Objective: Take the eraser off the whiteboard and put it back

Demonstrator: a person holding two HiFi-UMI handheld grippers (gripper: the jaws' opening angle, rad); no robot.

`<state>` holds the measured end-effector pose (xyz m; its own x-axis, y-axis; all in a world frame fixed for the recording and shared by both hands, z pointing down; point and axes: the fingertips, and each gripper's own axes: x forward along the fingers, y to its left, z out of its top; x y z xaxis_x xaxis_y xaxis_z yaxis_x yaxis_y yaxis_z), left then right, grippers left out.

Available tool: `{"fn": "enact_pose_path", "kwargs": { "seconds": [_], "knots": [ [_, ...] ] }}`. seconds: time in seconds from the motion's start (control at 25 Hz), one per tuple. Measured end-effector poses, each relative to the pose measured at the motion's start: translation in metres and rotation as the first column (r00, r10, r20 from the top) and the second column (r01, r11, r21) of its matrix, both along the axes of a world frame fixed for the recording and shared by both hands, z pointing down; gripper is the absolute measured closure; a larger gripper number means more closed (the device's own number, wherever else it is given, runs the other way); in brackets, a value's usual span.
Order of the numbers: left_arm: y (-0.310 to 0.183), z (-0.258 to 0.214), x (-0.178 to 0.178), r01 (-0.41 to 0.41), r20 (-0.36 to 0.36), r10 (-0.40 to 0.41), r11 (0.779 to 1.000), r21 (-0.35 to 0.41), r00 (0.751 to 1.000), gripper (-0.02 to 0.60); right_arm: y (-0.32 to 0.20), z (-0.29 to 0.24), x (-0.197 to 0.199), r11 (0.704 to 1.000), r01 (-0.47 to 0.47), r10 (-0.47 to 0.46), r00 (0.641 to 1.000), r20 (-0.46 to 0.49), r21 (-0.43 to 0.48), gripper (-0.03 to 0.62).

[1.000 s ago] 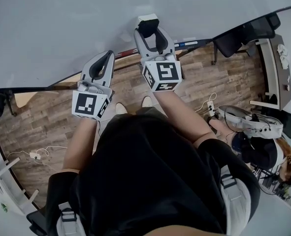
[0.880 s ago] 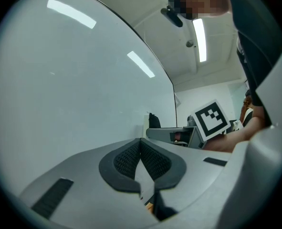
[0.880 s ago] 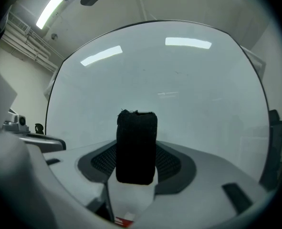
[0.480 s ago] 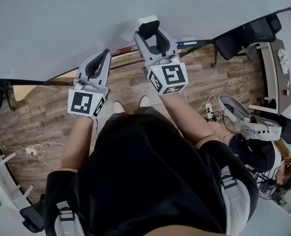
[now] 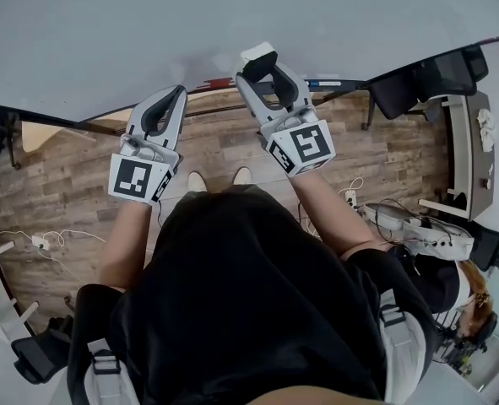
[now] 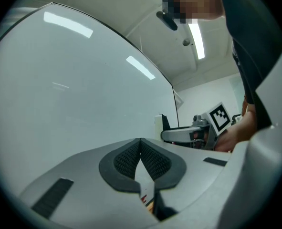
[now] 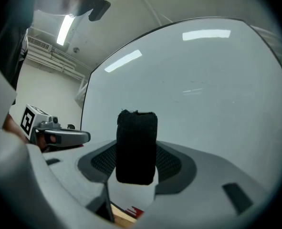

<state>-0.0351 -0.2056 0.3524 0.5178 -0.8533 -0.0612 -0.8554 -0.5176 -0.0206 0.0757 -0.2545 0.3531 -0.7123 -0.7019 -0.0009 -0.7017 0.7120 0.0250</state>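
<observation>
The eraser [image 5: 257,56], white-backed with black felt, sits between the jaws of my right gripper [image 5: 258,62], just in front of the whiteboard [image 5: 148,24]. From the right gripper view the felt block [image 7: 137,147] stands upright, clamped by both pads of the right gripper [image 7: 137,162], with the board [image 7: 217,94] behind it. My left gripper [image 5: 176,92] is held level beside it on the left, its jaws shut with nothing in them. The left gripper view has its pads meeting at the tip of the left gripper [image 6: 141,141], and the eraser [image 6: 160,123] off to the right.
A marker ledge [image 5: 317,81] with red and blue pens runs along the board's lower edge. Below lies a wooden floor [image 5: 63,192] with cables [image 5: 38,243]. Black chairs [image 5: 418,74] and a desk [image 5: 464,133] stand at the right, with another person [image 5: 452,277] beyond them.
My right gripper has swung to the right and a little back from the board, still holding the eraser. The left gripper has drifted slightly left.
</observation>
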Motion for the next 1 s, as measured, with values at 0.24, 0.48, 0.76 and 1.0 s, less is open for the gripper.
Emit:
{"fn": "enact_pose_path", "kwargs": {
  "seconds": [0.24, 0.48, 0.76, 1.0],
  "knots": [
    [0.012, -0.001, -0.003, 0.013, 0.007, -0.013, 1.000, -0.007, 1.000, 0.586, 0.016, 0.000, -0.007, 0.994, 0.108, -0.107, 0.994, -0.024, 0.021, 0.370],
    [0.021, 0.003, -0.002, 0.029, 0.013, -0.029, 0.999, -0.018, 0.999, 0.586, 0.025, -0.002, -0.009, 0.987, 0.160, -0.160, 0.987, -0.020, 0.031, 0.370],
    [0.024, 0.010, -0.003, 0.048, 0.012, -0.048, 0.998, -0.029, 0.999, 0.586, 0.028, 0.008, -0.014, 0.985, 0.171, -0.171, 0.985, -0.002, 0.012, 0.370],
    [0.028, 0.012, 0.002, 0.046, 0.017, -0.046, 0.998, -0.036, 0.999, 0.586, 0.034, 0.008, -0.012, 0.983, 0.185, -0.185, 0.983, 0.008, 0.012, 0.370]
  ]
}}
